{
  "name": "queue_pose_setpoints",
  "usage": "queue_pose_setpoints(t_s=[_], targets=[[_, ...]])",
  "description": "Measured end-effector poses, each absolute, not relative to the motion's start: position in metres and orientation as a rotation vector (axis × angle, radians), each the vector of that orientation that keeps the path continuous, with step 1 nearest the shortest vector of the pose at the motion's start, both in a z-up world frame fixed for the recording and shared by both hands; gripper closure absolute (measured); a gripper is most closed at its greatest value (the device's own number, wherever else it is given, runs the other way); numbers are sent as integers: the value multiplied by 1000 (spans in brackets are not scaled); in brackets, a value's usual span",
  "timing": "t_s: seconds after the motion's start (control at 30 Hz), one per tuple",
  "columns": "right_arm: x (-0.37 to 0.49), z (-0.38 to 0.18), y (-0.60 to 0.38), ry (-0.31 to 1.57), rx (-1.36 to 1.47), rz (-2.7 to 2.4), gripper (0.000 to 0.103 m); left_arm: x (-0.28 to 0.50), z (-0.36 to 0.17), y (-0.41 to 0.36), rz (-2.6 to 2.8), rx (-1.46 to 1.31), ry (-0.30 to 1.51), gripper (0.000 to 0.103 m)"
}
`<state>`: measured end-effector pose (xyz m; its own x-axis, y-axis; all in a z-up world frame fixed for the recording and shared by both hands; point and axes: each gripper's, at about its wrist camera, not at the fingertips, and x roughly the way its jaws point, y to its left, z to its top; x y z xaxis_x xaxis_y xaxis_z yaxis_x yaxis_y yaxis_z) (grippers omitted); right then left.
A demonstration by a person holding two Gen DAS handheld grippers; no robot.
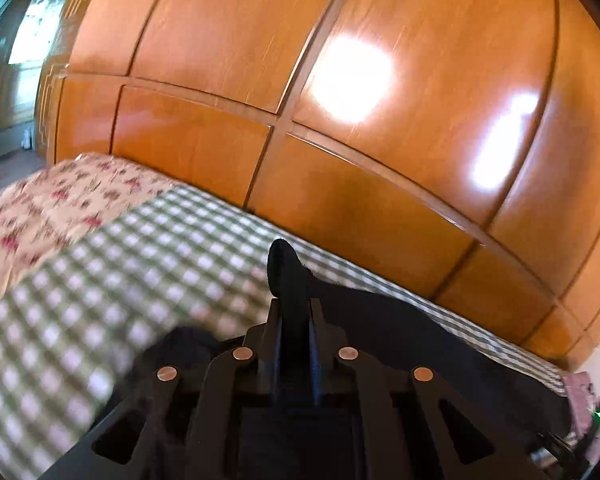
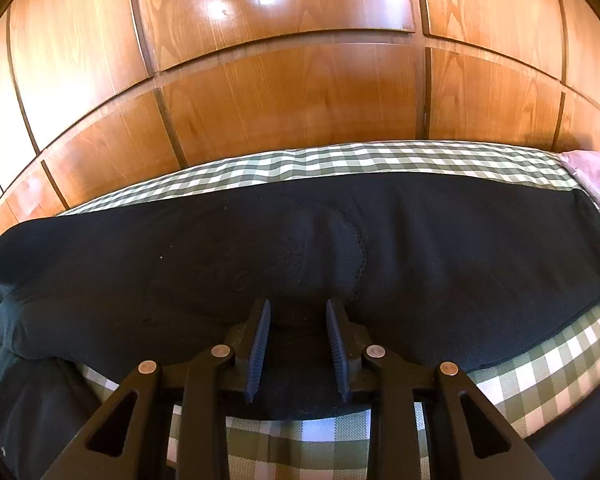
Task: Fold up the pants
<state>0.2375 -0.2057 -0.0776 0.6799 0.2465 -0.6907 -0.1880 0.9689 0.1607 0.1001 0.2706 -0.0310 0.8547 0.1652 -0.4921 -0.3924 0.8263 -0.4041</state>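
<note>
Pants [image 2: 300, 264] lie stretched sideways across the checked bedspread [image 2: 540, 380], in front of the wooden wardrobe [image 2: 292, 92]. Left gripper [image 1: 295, 312] is clamped tight on a pinch of black fabric; right gripper [image 2: 298, 312] sits narrowly parted on the near edge, cloth between its pads [image 2: 260, 344], grip unclear.

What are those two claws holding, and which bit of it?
Both hold the black pants. The left gripper pinches a bunched end; the right gripper grips the near edge, about midway along.
</note>
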Motion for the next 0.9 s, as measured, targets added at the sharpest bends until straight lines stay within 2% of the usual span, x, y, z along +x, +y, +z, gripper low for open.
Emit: queue_pose_setpoints(t_s=[0.3,0.53,0.6,0.67,0.7,0.8,0.9], targets=[[238,-78,-210,787,102,254,74,34,-81,256,304,-745,472,93],[253,-65,-190,902,28,266,58,36,-99,270,285,-837,484,93],[266,-55,-183,947,133,329,58,36,-99,269,276,-845,479,93],[284,-43,-173,995,290,378,51,33,-102,272,265,-863,476,93],[292,-41,-168,1023,342,395,41,32,-104,273,258,-874,473,93],[323,-36,-142,1112,445,398,40,31,-105,274,246,-894,468,93],[343,-30,-121,1118,476,357,40,30,-108,276,242,-904,472,93]])
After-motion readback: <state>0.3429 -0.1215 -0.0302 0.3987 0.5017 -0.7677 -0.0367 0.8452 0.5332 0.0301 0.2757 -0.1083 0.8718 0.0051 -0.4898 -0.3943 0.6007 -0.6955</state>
